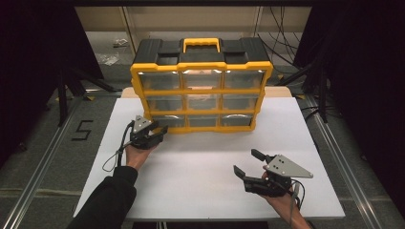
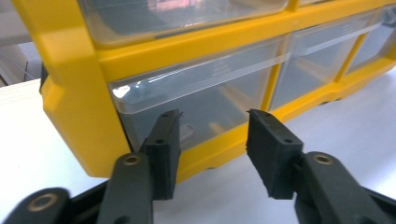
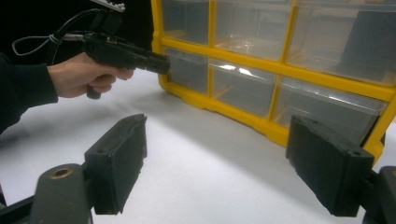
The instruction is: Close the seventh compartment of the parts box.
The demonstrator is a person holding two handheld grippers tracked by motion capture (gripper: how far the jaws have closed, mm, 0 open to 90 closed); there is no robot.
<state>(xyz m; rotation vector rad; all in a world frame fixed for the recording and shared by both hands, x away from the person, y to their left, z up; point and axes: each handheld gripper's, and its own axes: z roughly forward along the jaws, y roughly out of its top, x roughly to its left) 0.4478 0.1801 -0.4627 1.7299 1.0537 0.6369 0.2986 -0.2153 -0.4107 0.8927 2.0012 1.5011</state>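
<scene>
Storage cabinet [image 1: 200, 90] with a yellow frame, black top and yellow carry handle [image 1: 201, 45], standing upright at the 12 o'clock side of the white desk [image 1: 205, 162]. Its front shows nine clear drawers in three rows of three, all pushed in. Something pale pink shows through the upper and middle drawers of the centre column in the high view; what it is cannot be told. The other drawers look clear, though glare on the plastic hides part of their insides.

Left tongs [image 1: 160, 131], held in the person's left hand [image 1: 138, 153] at about 9 o'clock of the desk, point at the cabinet's bottom-left drawer [image 2: 196, 109]. In the left gripper view the two black jaws stand partly spread just in front of that drawer's clear face, nothing pinched between them; whether the tips touch the plastic cannot be told. A small clear pull tab shows on the drawer front between the jaws.

Right tongs [image 1: 247, 167], held in the right hand [image 1: 282, 200] at about 5 o'clock of the desk, lie well apart from the cabinet and point toward 10 o'clock. Their jaws are spread wide over bare desk, gripping nothing. In the right gripper view the left tongs [image 3: 159, 63] meet the cabinet's lower corner, a black cable [image 3: 42, 42] looping back from them.
</scene>
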